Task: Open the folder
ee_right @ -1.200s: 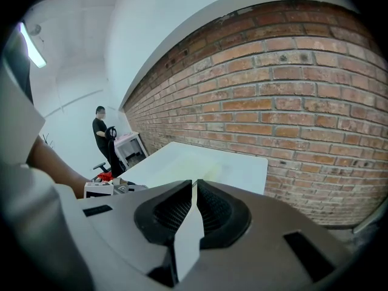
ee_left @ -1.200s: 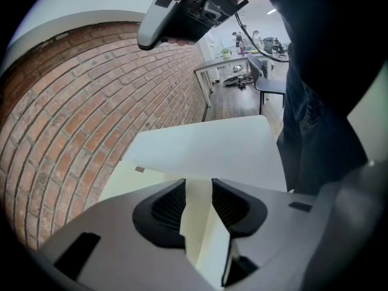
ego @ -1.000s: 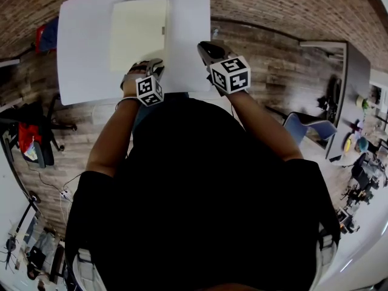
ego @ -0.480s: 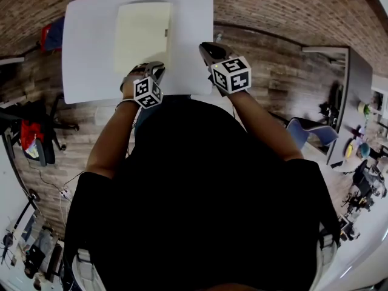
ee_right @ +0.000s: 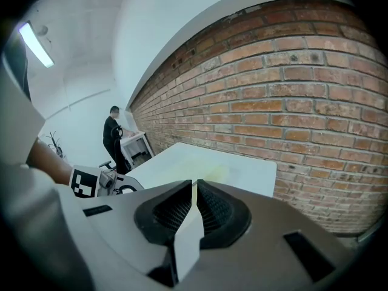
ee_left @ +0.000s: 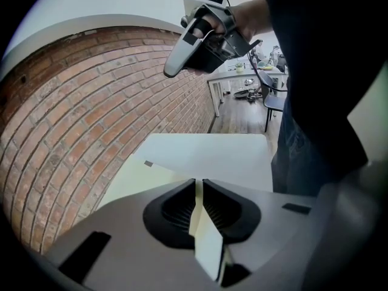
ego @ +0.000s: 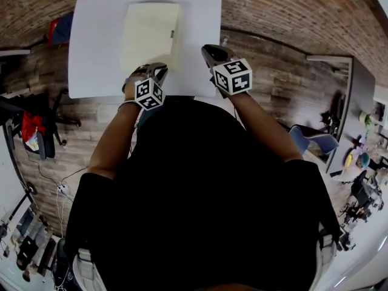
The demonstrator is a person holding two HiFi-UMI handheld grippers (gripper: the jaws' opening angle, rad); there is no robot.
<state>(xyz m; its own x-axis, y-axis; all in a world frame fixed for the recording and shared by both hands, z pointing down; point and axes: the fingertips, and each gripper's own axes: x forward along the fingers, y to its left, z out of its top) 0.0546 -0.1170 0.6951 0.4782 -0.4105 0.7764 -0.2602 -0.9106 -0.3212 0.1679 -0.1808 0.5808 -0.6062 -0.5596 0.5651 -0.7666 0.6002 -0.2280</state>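
A pale yellow folder [ego: 148, 32] lies closed on the white table [ego: 97, 53], with a small grey tab [ego: 173, 34] on its right edge. My left gripper [ego: 159, 70] is at the folder's near right corner. Its jaws have just been closing, and in the left gripper view [ee_left: 198, 183] they stand almost together with a pale yellow strip of the folder [ee_left: 130, 183] pinched between them. My right gripper [ego: 209, 48] hovers above the table's right side, to the right of the folder. Its jaws [ee_right: 194, 187] are shut with nothing of the folder in them.
A brick wall runs behind the table [ee_right: 242, 168]. A blue chair [ego: 312, 135] stands on the wooden floor at the right, a dark chair with red cloth [ego: 30, 126] at the left. A person [ee_right: 114, 135] stands far off by another desk.
The left gripper has stayed at the folder's near corner and risen slightly. The right gripper has kept its place. The camera has shifted, so the table sits further right in the view.
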